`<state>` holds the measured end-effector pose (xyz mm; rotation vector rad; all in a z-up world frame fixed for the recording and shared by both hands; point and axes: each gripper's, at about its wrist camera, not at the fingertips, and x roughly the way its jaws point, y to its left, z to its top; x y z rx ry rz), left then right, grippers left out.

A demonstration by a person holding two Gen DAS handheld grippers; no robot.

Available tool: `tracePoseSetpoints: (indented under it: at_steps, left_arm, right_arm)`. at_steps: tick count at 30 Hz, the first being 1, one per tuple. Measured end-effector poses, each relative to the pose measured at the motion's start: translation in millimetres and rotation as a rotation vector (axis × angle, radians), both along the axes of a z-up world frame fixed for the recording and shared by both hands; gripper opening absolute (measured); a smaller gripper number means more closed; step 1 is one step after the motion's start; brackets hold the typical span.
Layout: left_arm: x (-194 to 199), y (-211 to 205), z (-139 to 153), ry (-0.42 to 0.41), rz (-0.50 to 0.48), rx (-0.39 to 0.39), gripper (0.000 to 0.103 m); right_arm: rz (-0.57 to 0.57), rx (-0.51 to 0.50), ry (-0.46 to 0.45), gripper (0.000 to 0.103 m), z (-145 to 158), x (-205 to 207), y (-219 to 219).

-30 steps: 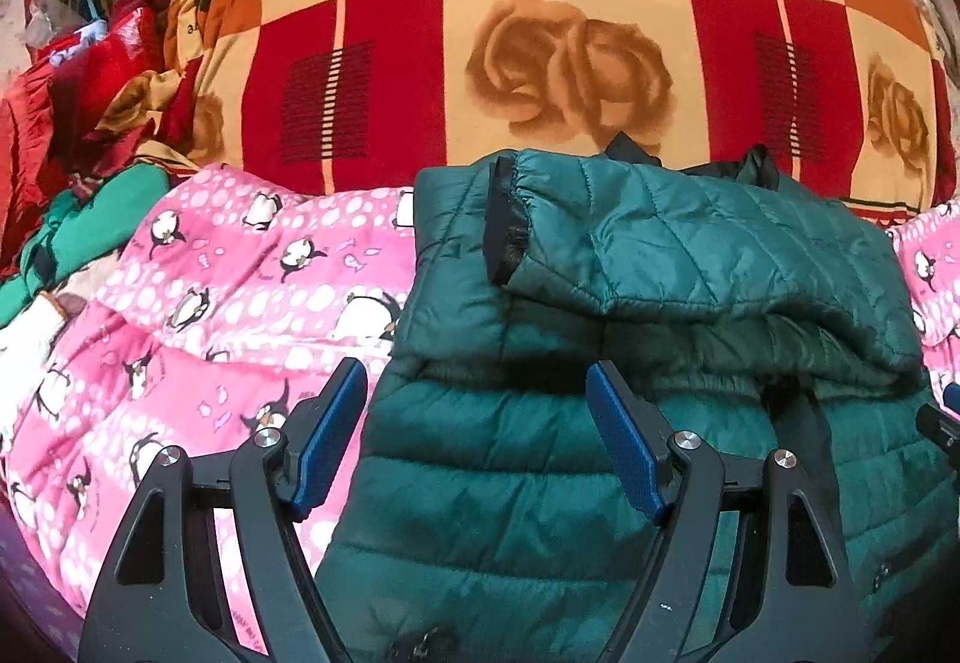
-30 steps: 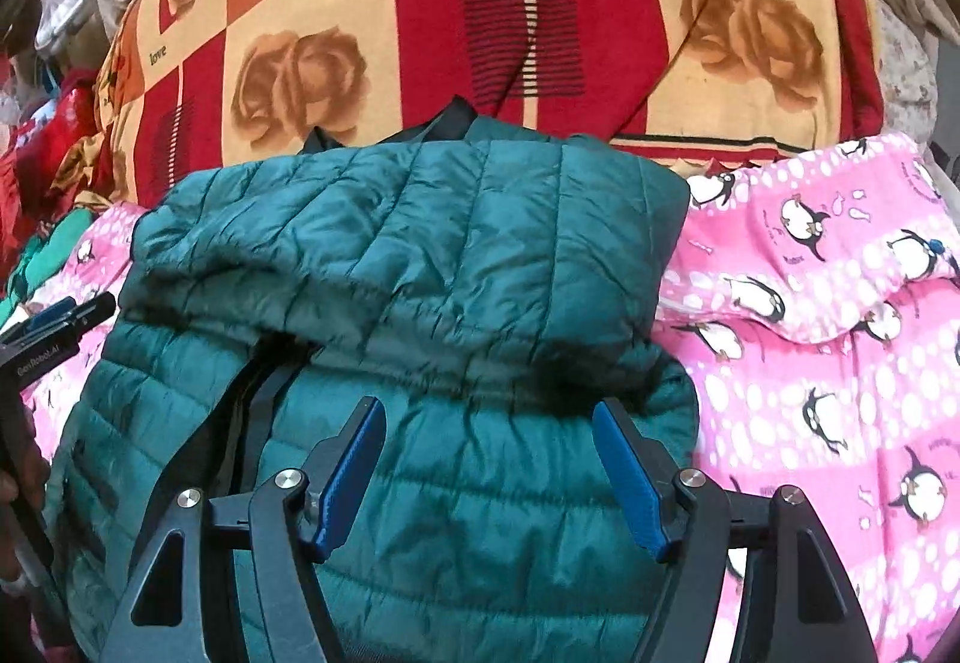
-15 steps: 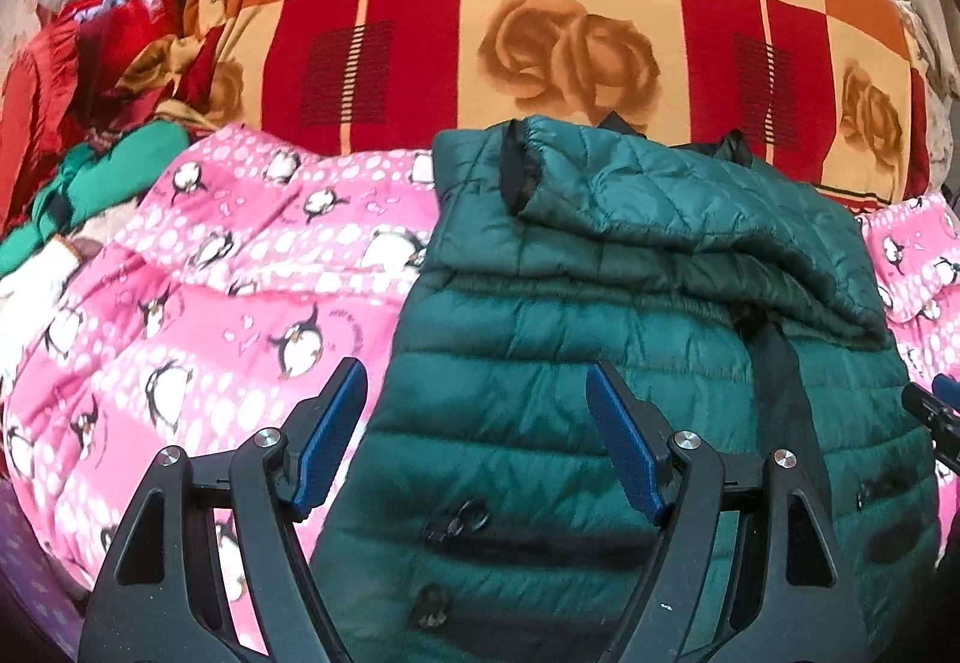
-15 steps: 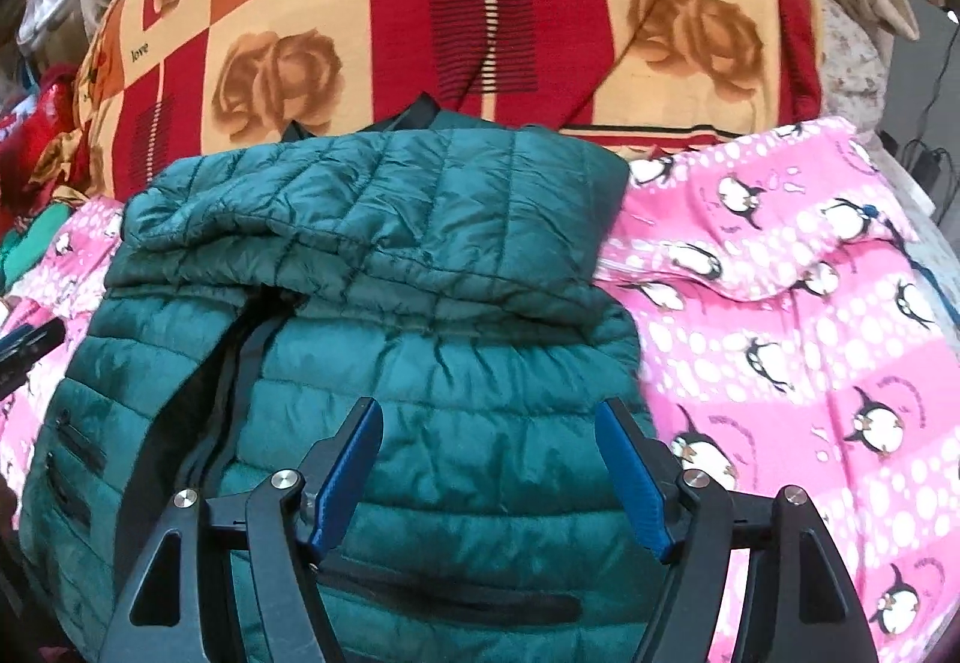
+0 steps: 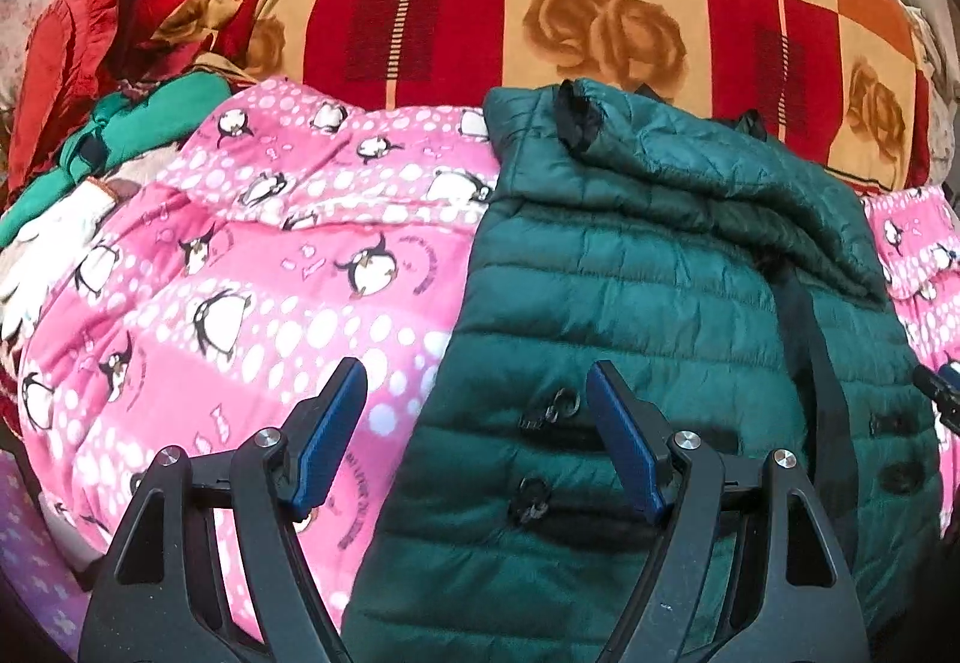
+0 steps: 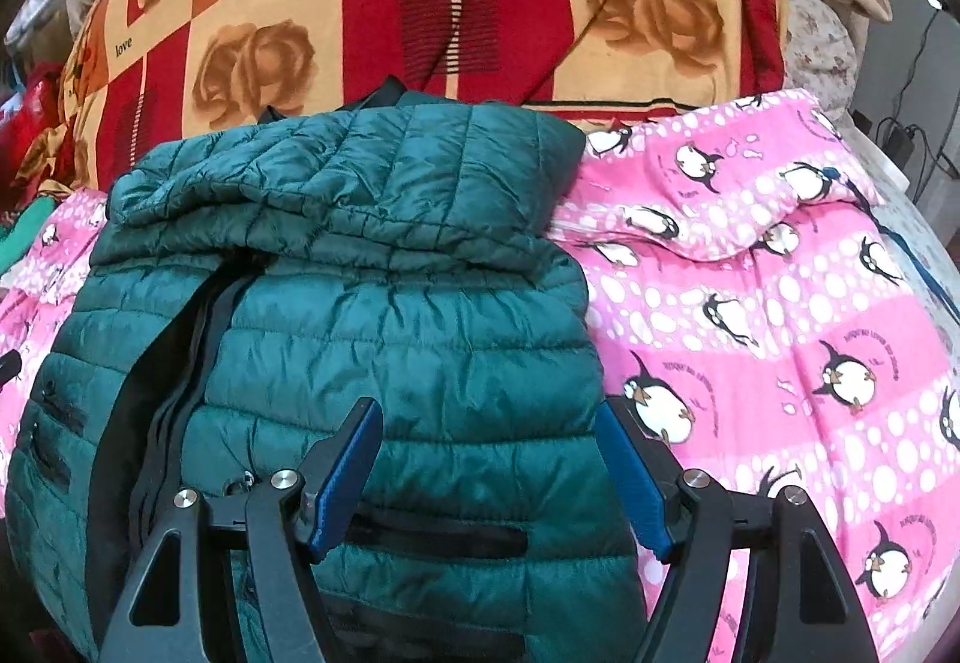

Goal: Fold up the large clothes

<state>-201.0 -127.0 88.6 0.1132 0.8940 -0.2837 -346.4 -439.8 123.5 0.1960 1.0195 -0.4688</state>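
Bedding fills the scene: farthest from us lies a large checked blanket in red, orange and cream with brown roses and the word "love" [image 5: 540, 21], and nearer lies a pink penguin-print quilt dotted with white [image 5: 252, 303]. On this quilt we see the task's garment, a dark green quilted puffer jacket [image 6: 372, 315], lying flat with its black zip running near to far and its sleeves folded across the far, upper part; one black-edged cuff [image 5: 576, 120] points left. At the far left we note a heap of red and green clothes [image 5: 108, 81].

Our left gripper [image 5: 477, 435] hangs over the jacket's left edge, its blue-padded jaws standing wide and holding nothing, one finger above the quilt and one above the jacket. Our right gripper [image 6: 489, 474] hangs over the jacket's near right edge, jaws likewise wide and empty. Whether either touches the fabric we cannot tell.
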Motion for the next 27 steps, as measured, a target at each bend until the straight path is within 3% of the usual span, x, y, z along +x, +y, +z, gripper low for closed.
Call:
tracePoseSetpoints:
  at_steps: [21,27]
  left_arm:
    - [-32.6,52.7,-25.6,0.169,-0.027,-0.047,0.076]
    - [-37.8,60.9,-26.2,0.178,-0.018,-0.063,0.076]
  right_arm:
    - [0.012,0.023,0.04,0.071,3.1,-50.2,15.1]
    - [0.021,0.031,0.052,0.071,2.4,-64.1,23.6]
